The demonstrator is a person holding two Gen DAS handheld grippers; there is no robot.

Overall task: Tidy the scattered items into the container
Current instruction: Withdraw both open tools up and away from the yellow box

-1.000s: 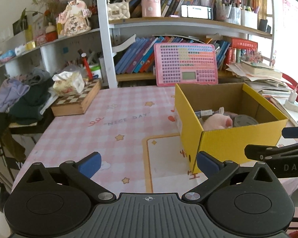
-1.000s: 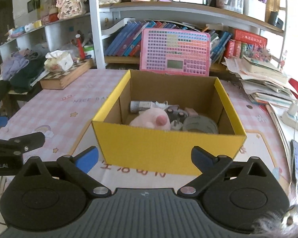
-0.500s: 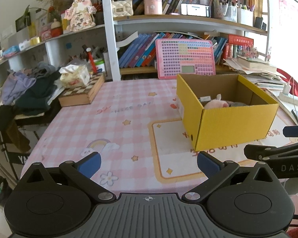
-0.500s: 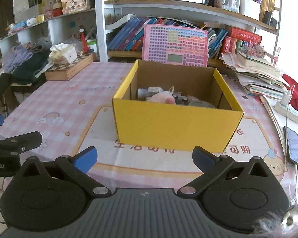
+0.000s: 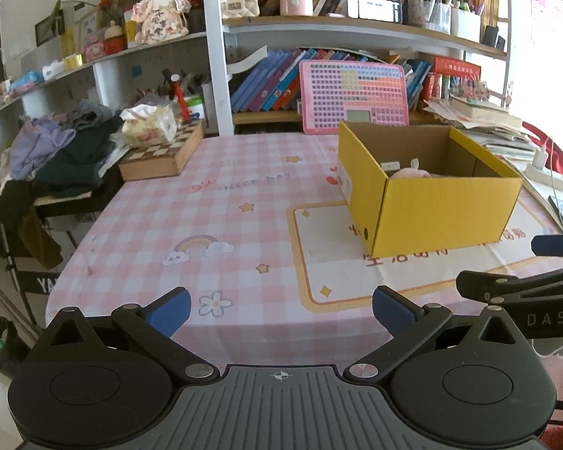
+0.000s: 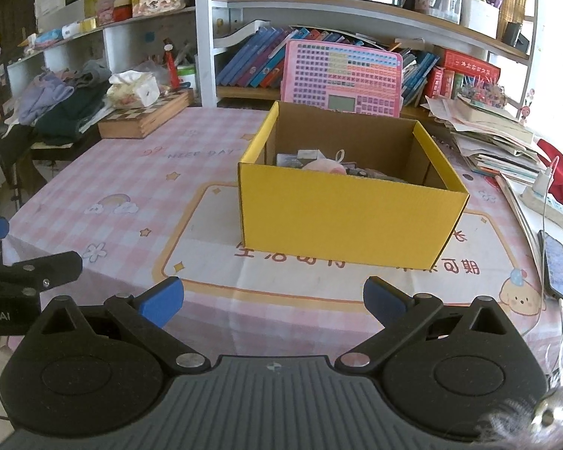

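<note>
Broadly, the table (image 6: 139, 195) fills both views under a pink checked cloth with a cream panel near its middle; behind it a bookshelf (image 6: 319, 3) lines the far wall, crowded with books and trinkets. On the cream panel stands the yellow box (image 6: 349, 217), open at the top, far of both tools and well apart from them; in the left wrist view it sits to the right and farther off, in the right wrist view it is straight ahead. Against the far side of the box leans a pink keyboard toy (image 6: 341, 78); at the far left of the table lies a wooden chessboard case (image 5: 161, 155) with a tissue pack (image 5: 150, 125) on top. Inside the box a pink plush (image 6: 324, 166) shows above the near wall among other small items too hidden to name. The left tool (image 5: 279, 309) hangs over the near table edge, its blue-tipped fingers spread wide with nothing between them; the right tool (image 6: 274, 298) is likewise spread and empty, over the near edge. A phone (image 6: 557, 268) lies at the right edge.
</note>
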